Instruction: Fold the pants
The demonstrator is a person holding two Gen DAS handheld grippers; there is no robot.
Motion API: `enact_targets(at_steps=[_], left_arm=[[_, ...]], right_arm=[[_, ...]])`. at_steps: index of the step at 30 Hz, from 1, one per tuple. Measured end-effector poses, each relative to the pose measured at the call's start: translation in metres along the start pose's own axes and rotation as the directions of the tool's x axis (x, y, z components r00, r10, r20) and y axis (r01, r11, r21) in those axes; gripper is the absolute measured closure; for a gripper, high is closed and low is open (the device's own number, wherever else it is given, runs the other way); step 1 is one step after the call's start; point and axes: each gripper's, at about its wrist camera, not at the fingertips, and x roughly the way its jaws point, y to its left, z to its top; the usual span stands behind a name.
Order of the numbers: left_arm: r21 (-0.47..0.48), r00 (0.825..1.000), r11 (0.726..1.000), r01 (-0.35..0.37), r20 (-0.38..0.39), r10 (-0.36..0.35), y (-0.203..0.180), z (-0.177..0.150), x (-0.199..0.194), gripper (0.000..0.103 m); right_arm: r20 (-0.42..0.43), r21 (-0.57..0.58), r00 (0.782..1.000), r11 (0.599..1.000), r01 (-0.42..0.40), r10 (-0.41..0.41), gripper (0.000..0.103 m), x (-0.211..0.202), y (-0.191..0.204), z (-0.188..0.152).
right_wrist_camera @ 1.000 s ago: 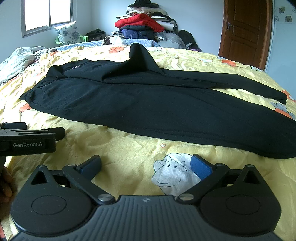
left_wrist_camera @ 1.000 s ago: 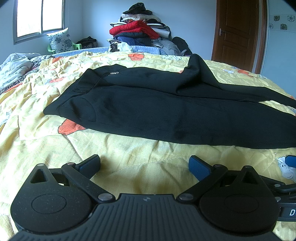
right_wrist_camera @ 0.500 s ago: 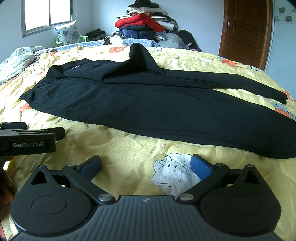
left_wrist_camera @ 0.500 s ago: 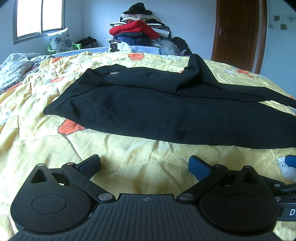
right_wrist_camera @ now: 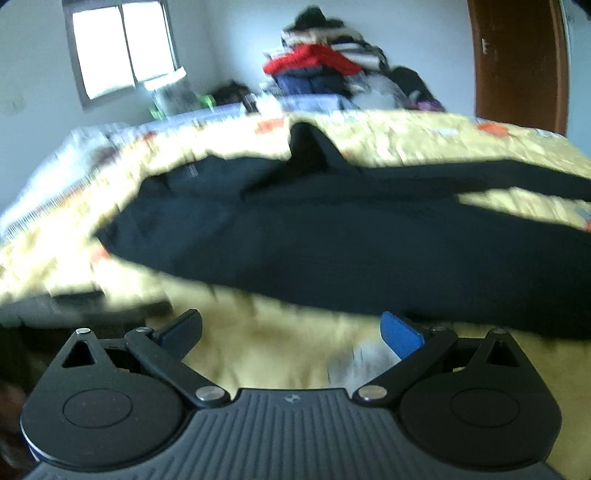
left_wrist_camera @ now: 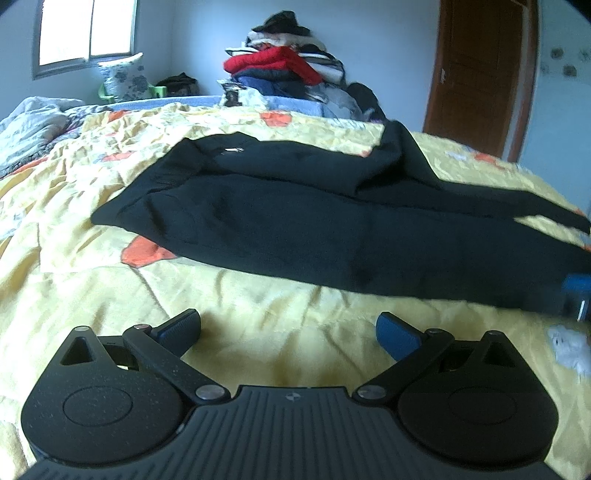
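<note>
Yellow patterned bedding [left_wrist_camera: 258,325] covers the bed and fills the ground just ahead of both grippers. The left gripper [left_wrist_camera: 288,330] is held low over it with its jaws spread wide and nothing between them; the right gripper [right_wrist_camera: 290,332] is likewise wide and empty. Just beyond the jaws of both, the black pants [left_wrist_camera: 332,236] are laid flat across the bedding, the waist to the left of the jaws and the two legs running off to the right. The nearer leg lies broad and smooth, the farther leg is narrower, and a peaked fold of cloth is raised behind the middle. Farther off, a pile of clothes [left_wrist_camera: 284,70] with a red garment on top is seen against the wall, a window [left_wrist_camera: 85,33] to the left and a brown door [left_wrist_camera: 476,74] to the right. Compared with half a second ago, both views have been shifted forward, so that the pants edge is nearer the jaws; the right wrist view is now blurred by motion, and the left gripper body at its left edge can only be made out as a smear.
</note>
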Motion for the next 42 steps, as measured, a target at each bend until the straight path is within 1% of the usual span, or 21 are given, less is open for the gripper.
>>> enact_targets(at_steps=[1, 3, 5, 7, 9, 11, 14, 17, 19, 21, 22, 24, 28, 31, 33, 34, 35, 36, 38, 40, 42], left_arm=[[-0.012, 1.0, 1.0, -0.005, 0.009, 0.005, 0.002, 0.001, -0.002, 0.002], [-0.027, 0.999, 1.0, -0.013, 0.033, 0.013, 0.006, 0.006, -0.005, 0.002], [-0.015, 0.998, 1.0, -0.024, 0.052, 0.025, 0.01, 0.013, -0.006, 0.001], [0.027, 0.996, 0.998, -0.054, 0.069, 0.052, 0.013, 0.022, -0.004, 0.001], [0.06, 0.99, 0.993, -0.102, 0.102, 0.096, 0.015, 0.028, -0.001, 0.001], [0.072, 0.981, 0.986, -0.149, 0.133, 0.138, 0.021, 0.033, 0.003, 0.001], [0.067, 0.979, 0.983, -0.17, 0.126, 0.161, 0.03, 0.036, 0.012, 0.001], [0.045, 0.983, 0.986, -0.16, 0.101, 0.155, 0.037, 0.033, 0.019, 0.001], [0.033, 0.989, 0.99, -0.138, 0.052, 0.137, 0.042, 0.033, 0.025, 0.0], [0.016, 0.993, 0.993, -0.12, 0.01, 0.12, 0.047, 0.033, 0.03, 0.0], [0.0, 0.994, 0.994, -0.107, -0.027, 0.106, 0.05, 0.032, 0.036, 0.001], [-0.043, 0.996, 0.995, -0.085, -0.034, 0.083, 0.057, 0.03, 0.037, 0.0], [-0.032, 0.995, 0.995, -0.09, -0.037, 0.088, 0.055, 0.029, 0.036, 0.0], [-0.035, 0.996, 0.996, -0.088, -0.037, 0.086, 0.054, 0.029, 0.035, 0.0], [-0.034, 0.996, 0.996, -0.088, -0.037, 0.086, 0.053, 0.029, 0.035, 0.0], [-0.035, 0.996, 0.996, -0.087, -0.037, 0.086, 0.053, 0.029, 0.035, 0.0], [-0.036, 0.996, 0.996, -0.087, -0.037, 0.085, 0.053, 0.029, 0.035, 0.0], [-0.037, 0.996, 0.996, -0.085, -0.037, 0.084, 0.052, 0.03, 0.035, 0.0], [-0.044, 0.996, 0.996, -0.081, -0.034, 0.079, 0.054, 0.031, 0.035, 0.0], [-0.069, 0.997, 0.995, -0.072, -0.024, 0.07, 0.058, 0.032, 0.035, 0.0], [-0.115, 0.997, 0.99, -0.077, 0.0, 0.077, 0.064, 0.034, 0.032, 0.004]], right_arm=[[0.03, -0.017, 0.999, 1.0, -0.014, 0.014, 0.0, -0.001, -0.001, 0.011], [0.079, -0.075, 0.997, 0.997, -0.013, 0.019, 0.0, -0.001, 0.002, 0.032], [0.099, -0.137, 0.995, 0.991, -0.007, 0.021, 0.0, 0.006, 0.01, 0.053], [0.074, -0.196, 0.996, 0.98, -0.039, 0.055, 0.0, 0.022, 0.021, 0.078], [0.055, -0.252, 0.995, 0.965, -0.071, 0.088, 0.0, 0.039, 0.033, 0.098], [0.037, -0.317, 0.996, 0.946, -0.066, 0.082, 0.0, 0.063, 0.048, 0.117], [-0.014, -0.361, 0.995, 0.927, -0.097, 0.099, 0.0, 0.1, 0.061, 0.145], [-0.09, -0.354, 0.981, 0.915, -0.191, 0.17, 0.0, 0.144, 0.062, 0.171], [-0.127, -0.348, 0.971, 0.907, -0.236, 0.204, 0.006, 0.172, 0.059, 0.184], [-0.157, -0.34, 0.969, 0.91, -0.236, 0.192, 0.017, 0.2, 0.056, 0.195], [-0.179, -0.323, 0.965, 0.916, -0.24, 0.189, 0.019, 0.215, 0.051, 0.199], [-0.218, -0.275, 0.957, 0.928, -0.25, 0.193, 0.028, 0.241, 0.042, 0.206], [-0.278, -0.159, 0.934, 0.948, -0.275, 0.224, 0.028, 0.282, 0.022, 0.214], [-0.304, -0.131, 0.93, 0.958, -0.257, 0.208, 0.028, 0.302, 0.014, 0.214], [-0.318, -0.117, 0.921, 0.955, -0.274, 0.226, 0.047, 0.309, 0.012, 0.212], [-0.314, -0.131, 0.921, 0.95, -0.283, 0.231, 0.071, 0.308, 0.013, 0.212], [-0.304, -0.152, 0.927, 0.95, -0.274, 0.218, 0.086, 0.305, 0.014, 0.212], [-0.288, -0.173, 0.935, 0.95, -0.261, 0.205, 0.092, 0.3, 0.015, 0.212], [-0.249, -0.198, 0.943, 0.941, -0.274, 0.222, 0.093, 0.288, 0.019, 0.213], [-0.2, -0.254, 0.957, 0.933, -0.256, 0.209, 0.094, 0.273, 0.028, 0.212], [-0.151, -0.335, 0.965, 0.907, -0.255, 0.215, 0.094, 0.253, 0.043, 0.208]])
